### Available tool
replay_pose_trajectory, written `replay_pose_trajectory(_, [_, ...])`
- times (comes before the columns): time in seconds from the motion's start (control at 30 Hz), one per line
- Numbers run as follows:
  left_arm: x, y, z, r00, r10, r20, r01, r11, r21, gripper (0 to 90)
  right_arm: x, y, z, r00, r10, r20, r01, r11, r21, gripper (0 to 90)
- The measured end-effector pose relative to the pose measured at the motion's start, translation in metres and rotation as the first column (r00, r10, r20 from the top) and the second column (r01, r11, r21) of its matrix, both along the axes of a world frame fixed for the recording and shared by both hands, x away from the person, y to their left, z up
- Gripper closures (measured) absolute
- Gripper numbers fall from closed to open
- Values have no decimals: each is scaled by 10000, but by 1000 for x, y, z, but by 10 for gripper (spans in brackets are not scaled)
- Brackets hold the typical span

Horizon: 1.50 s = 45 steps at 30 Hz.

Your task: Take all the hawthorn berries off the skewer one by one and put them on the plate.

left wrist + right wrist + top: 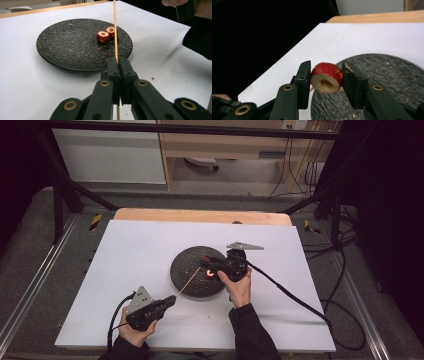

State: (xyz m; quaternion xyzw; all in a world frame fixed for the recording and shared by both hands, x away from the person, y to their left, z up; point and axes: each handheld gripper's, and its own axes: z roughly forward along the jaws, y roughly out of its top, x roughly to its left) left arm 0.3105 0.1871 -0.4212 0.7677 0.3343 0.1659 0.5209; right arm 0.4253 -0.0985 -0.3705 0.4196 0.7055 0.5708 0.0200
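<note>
From up high, I see my left gripper (150, 311) near the front of the white table (130, 255). It pinches a thin wooden stick (189, 281) that points up toward the dark round plate (184, 270). My right gripper (215, 265) is over the plate, and something red glows there.

In the left gripper view, my jaws are squeezed tight on the stick (115, 35). Two red fruit pieces (103, 37) with holes in them sit side by side on the plate (62, 50), just left of the stick.

In the right gripper view, my jaws stand a little wide, with a third red fruit piece (327, 77) between them. The left jaw touches it. I cannot tell if the right one does. A bit of stick pokes out behind it.

I think I am putting fruit on the stick. Next I should hold the stick still and push this piece along it, straight, so it does not split.
</note>
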Motion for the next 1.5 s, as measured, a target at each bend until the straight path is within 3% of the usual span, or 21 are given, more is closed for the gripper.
replay_pose_trajectory(0.43, [1, 6, 0, 9999, 113, -71, -113, 9999, -27, 884, 14, -20, 20, 9931, -1046, 530, 1047, 9945, 12, 610])
replay_pose_trajectory(0.6, [3, 15, 3, 9993, 367, -47, -368, 9991, -199, 884, 12, -25, 21, 9919, -1112, 619, 1124, 9935, -161, 610])
replay_pose_trajectory(0.73, [5, 20, 4, 9985, 536, -131, -540, 9981, -302, 884, 9, -22, 11, 9939, -976, 510, 995, 9944, -363, 610])
replay_pose_trajectory(1.0, [8, 22, 3, 9976, 671, -193, -676, 9974, -256, 884, 0, 3, -24, 9993, -366, 75, 372, 9949, -934, 609])
replay_pose_trajectory(1.23, [9, 23, 2, 9971, 719, -246, -724, 9971, -216, 884, -4, 20, -56, 9987, -88, -494, 10, 9878, -1559, 609])
replay_pose_trajectory(1.5, [10, 23, 1, 9970, 708, -302, -715, 9972, -207, 884, -5, 27, -74, 9977, 68, -670, -208, 9774, -2104, 608])
